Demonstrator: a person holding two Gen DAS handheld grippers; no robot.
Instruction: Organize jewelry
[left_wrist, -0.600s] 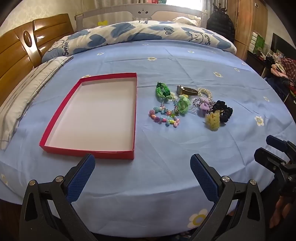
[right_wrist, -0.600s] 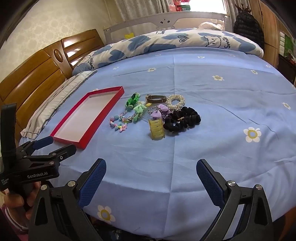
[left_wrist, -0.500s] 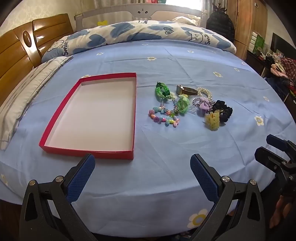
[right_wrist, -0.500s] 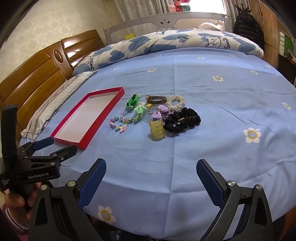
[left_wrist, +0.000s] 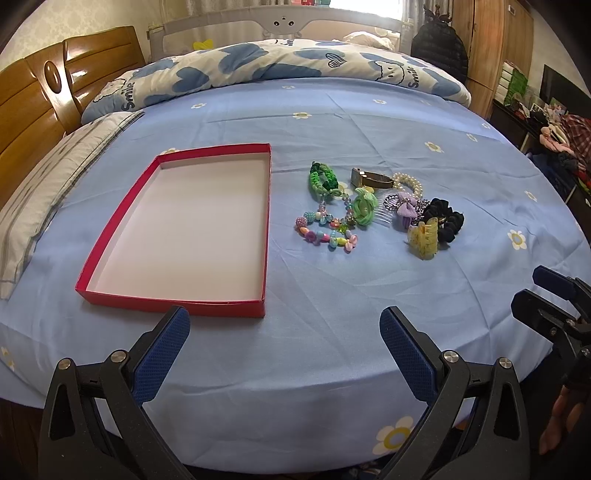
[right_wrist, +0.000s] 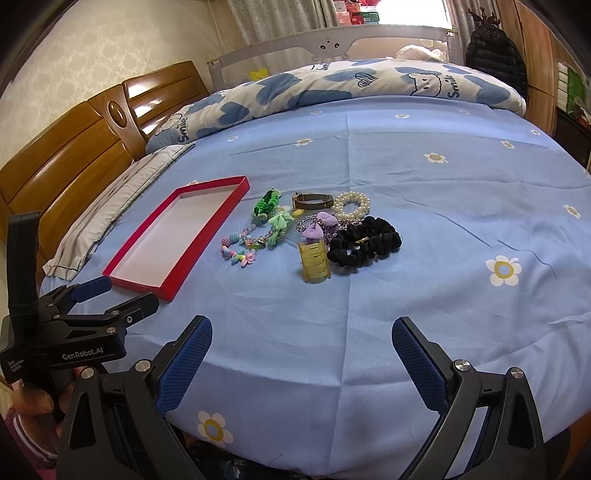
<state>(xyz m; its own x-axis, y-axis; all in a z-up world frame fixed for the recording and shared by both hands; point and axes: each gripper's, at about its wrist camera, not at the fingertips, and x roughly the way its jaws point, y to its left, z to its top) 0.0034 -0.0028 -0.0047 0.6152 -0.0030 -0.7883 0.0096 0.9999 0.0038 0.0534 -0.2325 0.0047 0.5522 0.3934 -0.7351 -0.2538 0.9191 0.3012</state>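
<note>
An empty red tray (left_wrist: 264, 236) (right_wrist: 207, 236) lies on the blue bedsheet. To its right is a heap of jewelry: a green braided bracelet (left_wrist: 323, 177) (right_wrist: 266, 203), a colourful bead bracelet (left_wrist: 327, 229) (right_wrist: 240, 247), a gold-brown watch band (left_wrist: 371, 179) (right_wrist: 312, 199), a pearl bracelet (left_wrist: 408, 182) (right_wrist: 351, 205), a purple bow (left_wrist: 406, 206) (right_wrist: 319, 225), a yellow claw clip (left_wrist: 423, 238) (right_wrist: 314, 262) and a black scrunchie (left_wrist: 445, 219) (right_wrist: 365, 242). My left gripper (left_wrist: 284, 350) (right_wrist: 114, 295) and right gripper (right_wrist: 301, 365) (left_wrist: 543, 295) are both open and empty, over the bed's near edge.
A blue-and-white quilt (left_wrist: 295, 70) lies rolled across the far side of the bed. A grey striped pillow (left_wrist: 48, 184) and a wooden headboard (left_wrist: 33, 107) are at the left. Cluttered furniture (left_wrist: 554, 122) stands at the right.
Both grippers have moved slightly forward toward the bed. Nothing on the bed has moved.
</note>
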